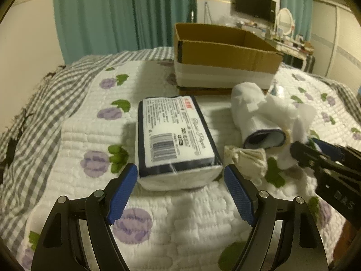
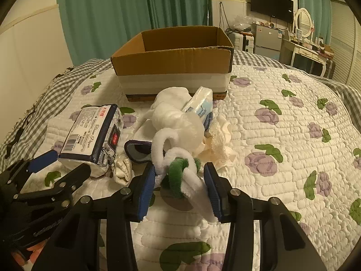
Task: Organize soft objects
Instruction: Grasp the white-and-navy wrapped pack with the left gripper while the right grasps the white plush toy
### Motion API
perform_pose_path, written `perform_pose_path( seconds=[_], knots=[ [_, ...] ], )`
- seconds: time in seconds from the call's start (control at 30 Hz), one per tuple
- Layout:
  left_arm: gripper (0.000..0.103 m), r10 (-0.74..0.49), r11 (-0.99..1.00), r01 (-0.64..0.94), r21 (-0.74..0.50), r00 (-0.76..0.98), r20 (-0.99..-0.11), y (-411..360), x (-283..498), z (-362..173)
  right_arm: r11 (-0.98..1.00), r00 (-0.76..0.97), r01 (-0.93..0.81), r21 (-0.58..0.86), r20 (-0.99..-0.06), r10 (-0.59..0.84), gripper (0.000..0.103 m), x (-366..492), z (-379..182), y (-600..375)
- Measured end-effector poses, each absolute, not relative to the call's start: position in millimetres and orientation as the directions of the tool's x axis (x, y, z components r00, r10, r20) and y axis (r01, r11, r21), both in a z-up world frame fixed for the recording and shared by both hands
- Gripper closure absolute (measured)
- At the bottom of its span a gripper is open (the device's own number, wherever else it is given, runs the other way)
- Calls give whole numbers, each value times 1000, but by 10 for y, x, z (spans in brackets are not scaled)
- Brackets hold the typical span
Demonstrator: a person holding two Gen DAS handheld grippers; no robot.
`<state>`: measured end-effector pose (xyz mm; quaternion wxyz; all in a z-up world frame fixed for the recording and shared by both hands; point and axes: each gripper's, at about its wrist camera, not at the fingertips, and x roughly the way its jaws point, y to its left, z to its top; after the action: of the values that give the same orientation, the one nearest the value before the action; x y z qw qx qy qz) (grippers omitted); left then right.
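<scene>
Left tool (image 1: 180, 176): released, pads spread either side of the near end of the tissue pack (image 1: 176, 135), not clamped yet. Pack lies flat on the bed (image 1: 74, 149), long axis running near to far.

Right tool (image 2: 179, 185): released too, blue pads flanking a green-and-white fuzzy toy (image 2: 178, 171), small gaps both sides, no squeeze visible. Toy is the near end of a pile: white plush (image 2: 173, 115), small tissue packet (image 2: 200, 107), cream lace cloth (image 2: 221, 140), dark-lined sock (image 2: 137, 150), knotted cream cloth (image 2: 123, 169).

Box (image 2: 173, 67): open, nothing visible inside, on the bed just beyond the pile.

Risks:
- Pack about as wide as the left opening; a pad could land on a corner and shove it away instead of gripping. Slick wrap may slip.
- Toy loops are tangled with the plush; lifting probably drags neighbours or drops part of it.
- The two tools sit close together; both lifting at once could collide.
- Quilt is soft, so pads may snag it.

Room: bed open to the right and near side. Left edge of bed not far from the pack. Path to the box is short but crosses the pile; box wall needs clearing.
</scene>
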<state>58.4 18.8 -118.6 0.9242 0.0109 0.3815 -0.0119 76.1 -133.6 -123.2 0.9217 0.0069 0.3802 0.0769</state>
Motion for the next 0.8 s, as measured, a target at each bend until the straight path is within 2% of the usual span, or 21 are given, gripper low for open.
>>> perform_pose_path(
  seconds=[0.17,0.47,0.53,0.63,0.67,0.77,0.8],
  knots=[
    [21,-20,1000,13,-15,680,-733,236,763,-1286,988,695,-133,79,-703,150,59,777,-1242,-1355],
    [19,-23,999,44,8,652,-758,157,983,-1441,987,689,-144,68,-709,149,59,778,-1267,-1326],
    [21,-44,999,51,-15,649,-759,183,976,-1441,987,688,-145,63,-711,146,59,772,-1271,-1320],
    [31,-64,998,59,-34,651,-757,228,922,-1387,988,696,-145,61,-704,146,59,741,-1234,-1333],
    [42,-49,998,54,-18,656,-753,235,884,-1358,988,700,-144,60,-700,145,59,725,-1214,-1343],
    [55,-51,998,68,-8,659,-751,250,823,-1272,988,714,-138,63,-685,144,60,671,-1130,-1373],
    [56,-59,997,72,-15,664,-745,272,779,-1223,988,719,-138,65,-680,145,61,655,-1104,-1380]
  ],
)
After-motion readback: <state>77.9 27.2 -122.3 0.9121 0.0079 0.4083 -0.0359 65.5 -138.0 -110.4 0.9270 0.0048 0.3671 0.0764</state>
